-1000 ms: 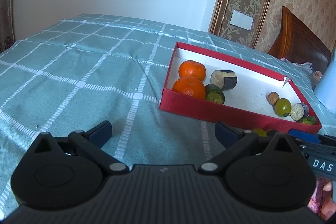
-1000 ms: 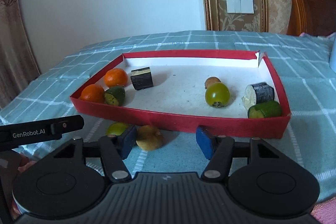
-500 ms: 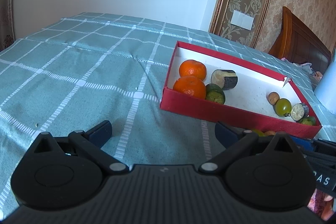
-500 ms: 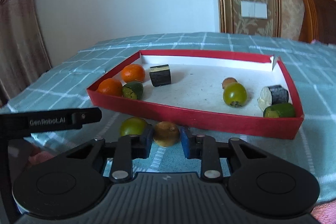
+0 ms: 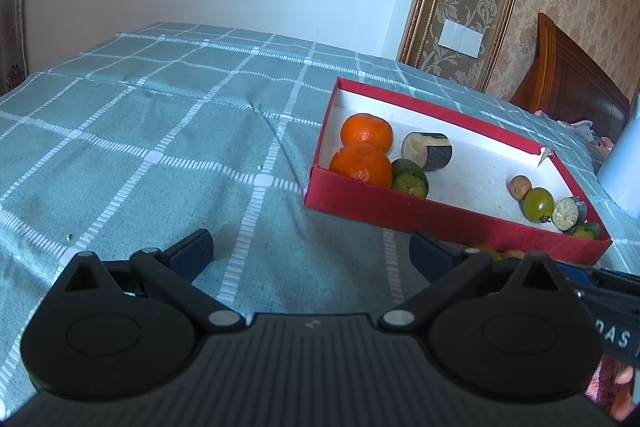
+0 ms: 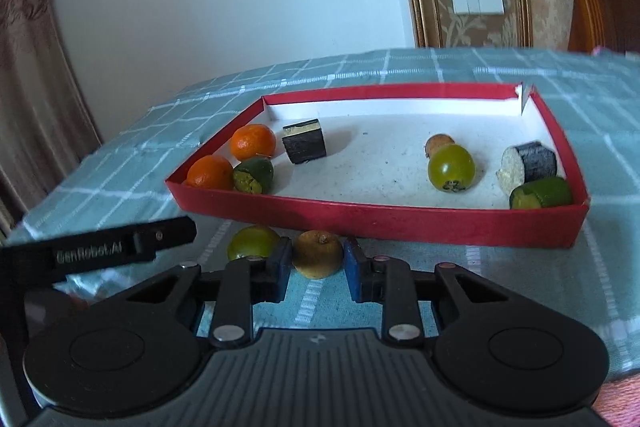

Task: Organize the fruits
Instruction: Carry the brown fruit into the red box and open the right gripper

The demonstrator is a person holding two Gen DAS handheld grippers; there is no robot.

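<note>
A red tray (image 6: 376, 221) with a white floor holds two oranges (image 6: 253, 142), dark cut pieces (image 6: 304, 141), a green round fruit (image 6: 451, 169) and other bits. My right gripper (image 6: 317, 259) is shut on a small yellow-brown fruit (image 6: 318, 254) just in front of the tray's near wall. A green fruit (image 6: 253, 242) lies on the cloth just left of it. My left gripper (image 5: 310, 253) is open and empty above the cloth, left of the tray (image 5: 448, 223).
The teal checked cloth (image 5: 160, 155) covers the surface. The left gripper's side arm (image 6: 100, 247) reaches in at the left of the right wrist view. A white object (image 5: 624, 163) stands right of the tray. A wooden headboard (image 5: 572, 87) is behind.
My right gripper has closed its fingers on the yellow-brown fruit and tilted up a little. The left gripper has hardly moved.
</note>
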